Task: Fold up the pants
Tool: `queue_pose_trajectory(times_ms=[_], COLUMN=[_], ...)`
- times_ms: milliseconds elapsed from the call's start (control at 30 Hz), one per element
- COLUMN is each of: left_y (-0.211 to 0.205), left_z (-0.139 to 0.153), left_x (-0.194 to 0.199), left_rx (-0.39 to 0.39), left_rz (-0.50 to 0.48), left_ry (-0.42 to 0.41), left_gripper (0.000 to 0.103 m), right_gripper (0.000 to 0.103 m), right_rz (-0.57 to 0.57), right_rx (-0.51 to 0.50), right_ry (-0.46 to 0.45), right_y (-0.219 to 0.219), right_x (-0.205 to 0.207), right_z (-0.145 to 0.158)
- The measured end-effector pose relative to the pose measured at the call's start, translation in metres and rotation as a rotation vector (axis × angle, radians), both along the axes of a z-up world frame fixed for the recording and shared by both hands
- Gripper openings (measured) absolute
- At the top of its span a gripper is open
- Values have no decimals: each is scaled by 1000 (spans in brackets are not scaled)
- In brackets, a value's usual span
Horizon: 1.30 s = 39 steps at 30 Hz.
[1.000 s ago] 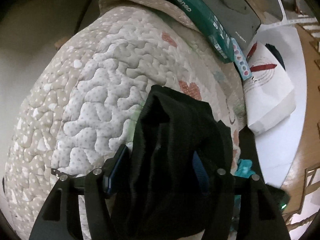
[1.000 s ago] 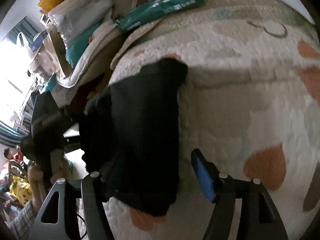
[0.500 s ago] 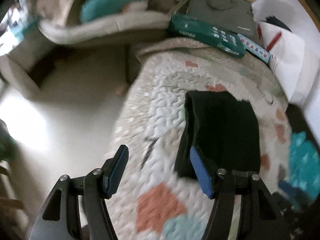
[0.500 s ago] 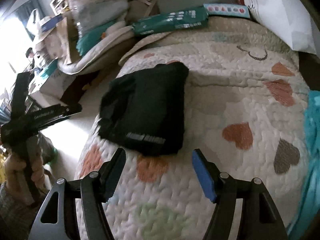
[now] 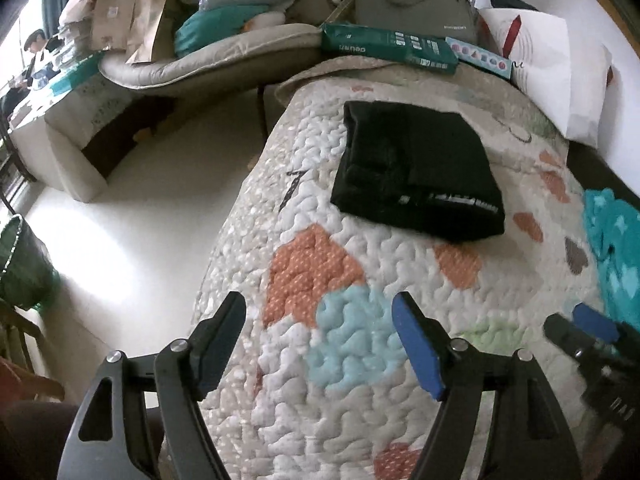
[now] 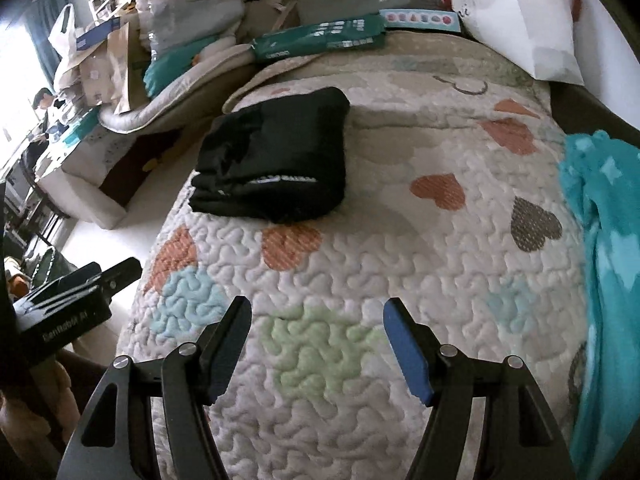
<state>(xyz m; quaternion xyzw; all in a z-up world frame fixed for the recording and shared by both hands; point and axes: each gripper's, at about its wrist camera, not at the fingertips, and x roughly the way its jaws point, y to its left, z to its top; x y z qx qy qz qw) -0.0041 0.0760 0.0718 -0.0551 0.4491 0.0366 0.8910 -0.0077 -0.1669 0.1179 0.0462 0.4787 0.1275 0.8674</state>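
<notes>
Black pants (image 5: 416, 172) lie folded on a quilt (image 5: 360, 360) — the left gripper (image 5: 320, 344) and right gripper (image 6: 316, 340) both spread wide, empty, well apart from them.

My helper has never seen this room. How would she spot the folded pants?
Find the quilted bedspread with coloured hearts. Near its far left edge lie the folded pants: the only black bundle on it, with a white printed strip along the near fold.

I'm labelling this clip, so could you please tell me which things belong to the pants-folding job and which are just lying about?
Job:
folded black fabric pants
open left gripper
open right gripper
white quilted heart-patterned bedspread

Lying about:
long green cardboard box
teal fleece blanket
white printed pillow
grey laptop sleeve
</notes>
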Motion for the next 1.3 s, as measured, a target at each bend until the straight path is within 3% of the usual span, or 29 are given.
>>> queue_pose_trajectory(times_ms=[133,700,1300], left_y=[4,9,5], left_z=[-12,-35,-37], left_x=[-3,6,6], left_rx=[33,-22,-8], left_rz=[8,17,6], left_ry=[6,74,72], left_gripper=[75,75,75], right_gripper=[74,74,74], right_rz=[14,6,55], right_rx=[-22,-17,-88], right_ry=[-2,22,-70], right_y=[6,10,26], right_x=[0,7,0], right_z=[-6,-24,-11])
